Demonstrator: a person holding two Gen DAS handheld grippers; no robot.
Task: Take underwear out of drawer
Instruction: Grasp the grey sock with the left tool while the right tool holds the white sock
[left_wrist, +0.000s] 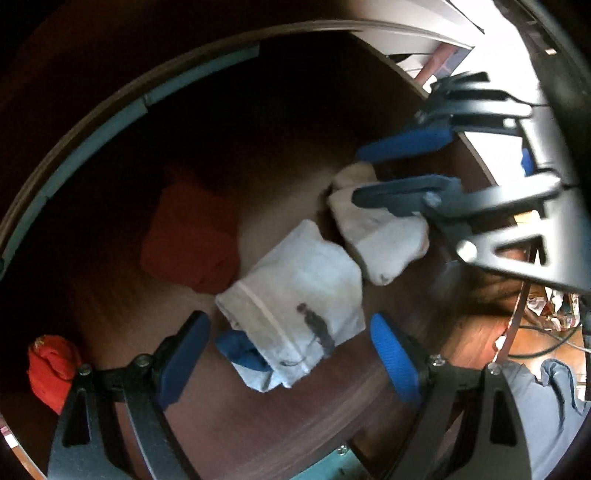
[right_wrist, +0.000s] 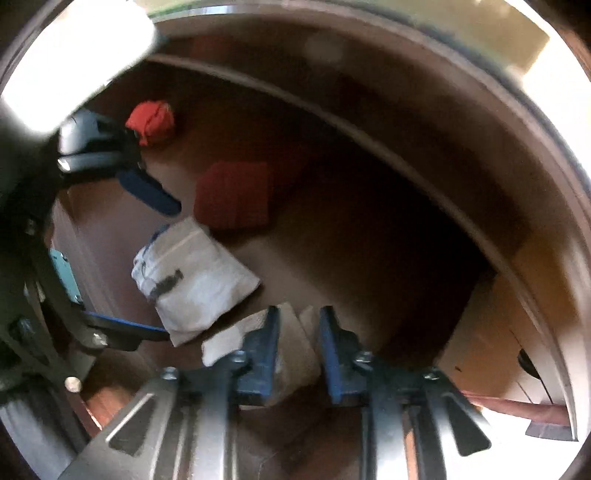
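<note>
Underwear: a folded white pair (left_wrist: 295, 302) lies on the brown drawer floor, lower centre of the left wrist view, flat, with a dark smear across its top and a blue piece (left_wrist: 242, 350) tucked under its lower-left corner. The left gripper (left_wrist: 291, 360) hangs over it with jaws spread wide, one blue pad at each side of the fold, neither touching cloth. A clean pick, I judge, wants the gripper lowered until both pads flank the bundle's thickest part, then closed across all layers so the fold does not fall open on the lift. The right gripper (right_wrist: 299, 350) sits at lower centre of its own view, jaws narrowly apart around a second pale folded piece (left_wrist: 380, 236); whether the pads press it I cannot tell, blur hides the contact. That piece touches the white pair's upper-right corner, so lifting one could drag the other. Further out: a dark red folded item (left_wrist: 192, 240) centre left, an orange-red bundle (left_wrist: 50, 365) at lower left, the drawer wall (left_wrist: 92, 136) curving along the upper left.
</note>
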